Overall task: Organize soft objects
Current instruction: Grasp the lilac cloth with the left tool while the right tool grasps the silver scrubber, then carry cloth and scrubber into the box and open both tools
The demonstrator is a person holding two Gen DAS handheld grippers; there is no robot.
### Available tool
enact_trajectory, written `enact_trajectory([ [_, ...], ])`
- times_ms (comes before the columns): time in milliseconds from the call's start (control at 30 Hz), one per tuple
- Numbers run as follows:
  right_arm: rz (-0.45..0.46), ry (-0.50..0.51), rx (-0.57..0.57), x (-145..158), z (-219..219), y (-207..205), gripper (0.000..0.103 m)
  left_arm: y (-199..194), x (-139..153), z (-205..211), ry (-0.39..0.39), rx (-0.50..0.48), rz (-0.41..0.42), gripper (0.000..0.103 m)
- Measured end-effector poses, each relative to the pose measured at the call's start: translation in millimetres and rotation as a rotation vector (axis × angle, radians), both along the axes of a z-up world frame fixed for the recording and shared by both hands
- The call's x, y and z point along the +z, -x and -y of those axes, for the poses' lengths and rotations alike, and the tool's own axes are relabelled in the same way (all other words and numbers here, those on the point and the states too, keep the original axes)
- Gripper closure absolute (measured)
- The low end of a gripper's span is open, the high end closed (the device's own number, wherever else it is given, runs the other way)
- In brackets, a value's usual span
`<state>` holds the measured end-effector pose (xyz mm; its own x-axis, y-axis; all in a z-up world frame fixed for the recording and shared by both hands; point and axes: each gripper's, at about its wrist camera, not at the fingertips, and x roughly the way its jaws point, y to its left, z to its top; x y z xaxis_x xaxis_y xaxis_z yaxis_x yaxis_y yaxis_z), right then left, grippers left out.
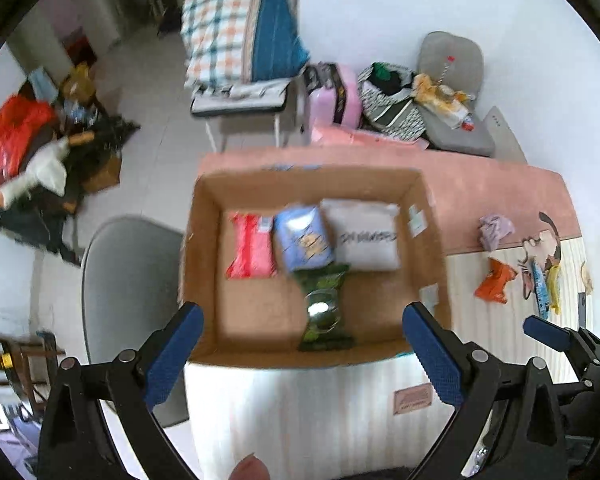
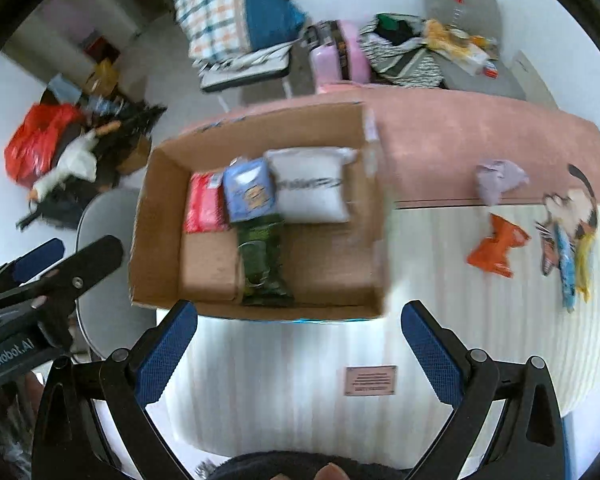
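Observation:
An open cardboard box (image 1: 208, 248) (image 2: 156, 216) sits at the table's left end. In it lie a red pack (image 1: 250, 246) (image 2: 204, 202), a blue pack (image 1: 302, 238) (image 2: 250, 190), a white pillow-like pack (image 1: 366, 234) (image 2: 310, 190) and a dark green snack bag (image 1: 324, 308) (image 2: 262, 260). On the table to the right lie a lilac cloth (image 1: 494, 230) (image 2: 498, 178), an orange wrapper (image 1: 494, 280) (image 2: 496, 252) and several small packets (image 1: 544, 280) (image 2: 568, 256). My left gripper (image 1: 302, 354) is open and empty above the box's near edge. My right gripper (image 2: 300, 352) is open and empty above the table just in front of the box.
The table has a pink cloth (image 1: 480, 188) at the back and a cream striped mat (image 2: 440, 320) in front. A grey chair (image 1: 128, 276) stands left of the table. Behind are a checked bundle on a stool (image 1: 236, 36), a pink case (image 1: 334, 96) and bags.

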<state>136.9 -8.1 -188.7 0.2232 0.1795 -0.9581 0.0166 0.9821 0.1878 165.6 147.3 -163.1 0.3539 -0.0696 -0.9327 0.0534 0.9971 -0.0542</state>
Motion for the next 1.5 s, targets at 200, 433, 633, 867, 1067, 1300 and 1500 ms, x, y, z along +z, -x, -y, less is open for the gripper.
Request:
enact_trajectory([
  [200, -0.014, 0.02, -0.159, 7, 108, 6, 0.0, -17, -3, 94, -0.004, -0.128, -0.021, 0.001],
  [433, -0.082, 0.038, -0.454, -25, 280, 7, 0.0, -70, -58, 238, -0.021, -0.325, -0.162, 0.001],
  [633, -0.165, 0.033, -0.684, -86, 421, 1, 0.0, -118, -110, 341, -0.091, -0.448, -0.251, 0.001],
  [867, -0.304, 0.011, -0.757, -163, 507, -15, 0.0, -155, -174, 413, -0.184, -0.535, -0.355, 0.001],
  [1067, -0.367, -0.006, -0.761, -201, 530, -21, 0.006, -163, -228, 447, -0.283, -0.603, -0.43, 0.001],
  [1300, -0.413, -0.055, -0.743, -225, 539, -25, 0.017, -166, -258, 459, -0.322, -0.635, -0.483, 0.02],
  [1500, -0.442, -0.077, -0.751, -241, 541, -32, 0.053, -161, -260, 454, -0.305, -0.626, -0.513, 0.062],
])
